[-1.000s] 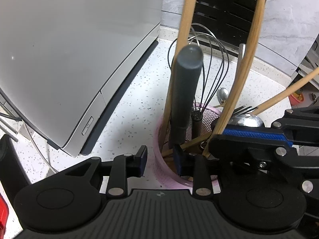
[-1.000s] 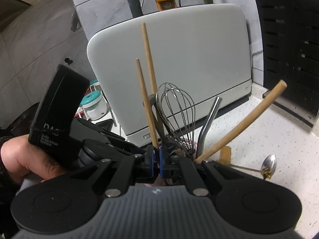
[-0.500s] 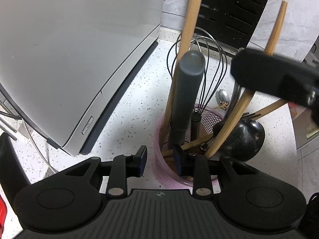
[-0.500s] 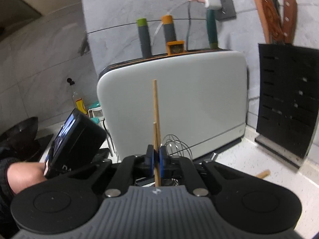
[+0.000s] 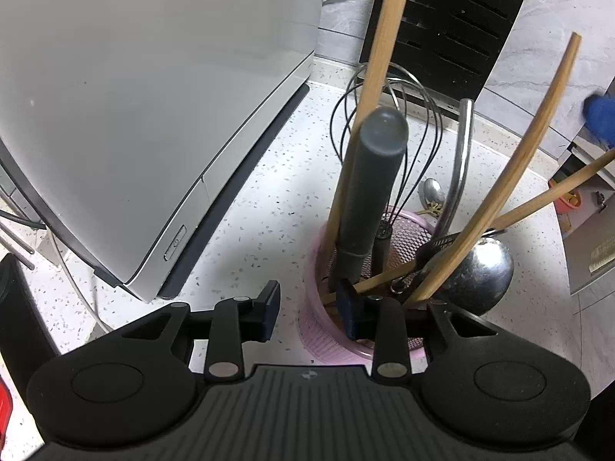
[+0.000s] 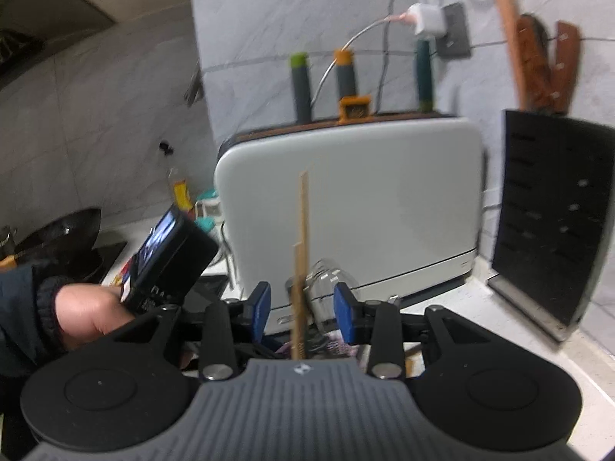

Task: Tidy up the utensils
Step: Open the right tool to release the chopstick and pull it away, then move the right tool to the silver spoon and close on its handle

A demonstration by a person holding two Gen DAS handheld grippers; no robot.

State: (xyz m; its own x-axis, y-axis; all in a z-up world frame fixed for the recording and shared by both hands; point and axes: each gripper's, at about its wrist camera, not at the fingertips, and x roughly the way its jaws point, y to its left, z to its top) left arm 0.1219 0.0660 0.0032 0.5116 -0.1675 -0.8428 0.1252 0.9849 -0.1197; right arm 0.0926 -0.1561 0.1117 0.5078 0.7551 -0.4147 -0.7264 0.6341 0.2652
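A pink mesh holder stands on the speckled counter, crowded with a whisk, a grey-handled tool, a steel ladle, a wooden handle and two chopsticks. My left gripper straddles the holder's near rim, one finger outside and one inside, pads not pressing. The right gripper hovers above the holder with its jaws opening. The chopsticks stand upright between its blue pads, untouched. A loose spoon lies on the counter behind the holder.
A large white appliance fills the left of the counter, close to the holder. A black slotted rack leans on the wall at the right. A person's hand holds the left gripper. A dark wok sits far left.
The right gripper rose above the holder with a chopstick pinched, then let it go as its jaws parted. That chopstick now leans to the right in the holder. The left gripper stayed put.
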